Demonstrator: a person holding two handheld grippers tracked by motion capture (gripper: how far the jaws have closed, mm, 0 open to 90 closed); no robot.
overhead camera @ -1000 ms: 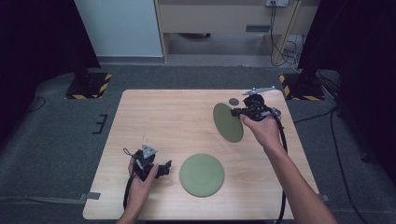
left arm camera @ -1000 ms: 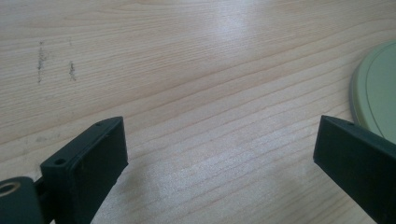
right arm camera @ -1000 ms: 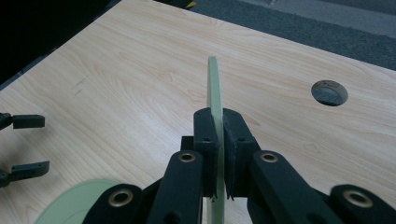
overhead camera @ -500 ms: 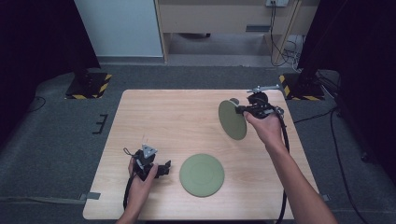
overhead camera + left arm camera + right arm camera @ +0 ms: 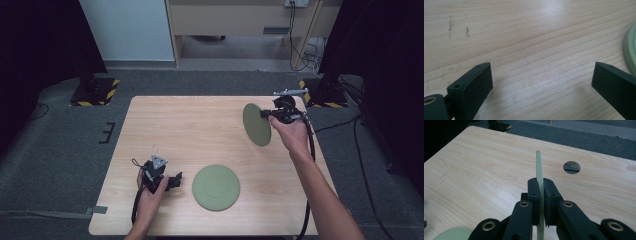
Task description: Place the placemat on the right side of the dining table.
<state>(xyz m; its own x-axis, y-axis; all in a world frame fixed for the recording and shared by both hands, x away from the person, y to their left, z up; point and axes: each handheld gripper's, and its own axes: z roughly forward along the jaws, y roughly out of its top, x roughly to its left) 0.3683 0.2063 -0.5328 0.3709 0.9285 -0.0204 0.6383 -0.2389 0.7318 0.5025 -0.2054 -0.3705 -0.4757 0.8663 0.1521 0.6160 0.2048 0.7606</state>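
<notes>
A round green plate [image 5: 257, 126] hangs on edge above the table's far right, with my right gripper [image 5: 264, 114] shut on its rim. In the right gripper view the plate's thin edge [image 5: 539, 167] stands upright between the closed jaws of that gripper [image 5: 541, 188]. A second green plate [image 5: 216, 187] lies flat near the front middle of the table, and its rim [image 5: 630, 50] [image 5: 454, 234] is seen in both gripper views. My left gripper [image 5: 174, 181] [image 5: 541, 77] rests open on the wood just left of this plate, holding nothing.
The light wooden table [image 5: 190, 130] has a round cable hole [image 5: 572, 167] near its far right. Grey carpet surrounds the table, with stand bases marked in yellow and black [image 5: 95, 91] beyond the far corners. Cables trail from both grippers.
My right gripper has lifted the held plate a little higher and to the right, tipping it more upright. The left gripper and the flat plate have stayed put.
</notes>
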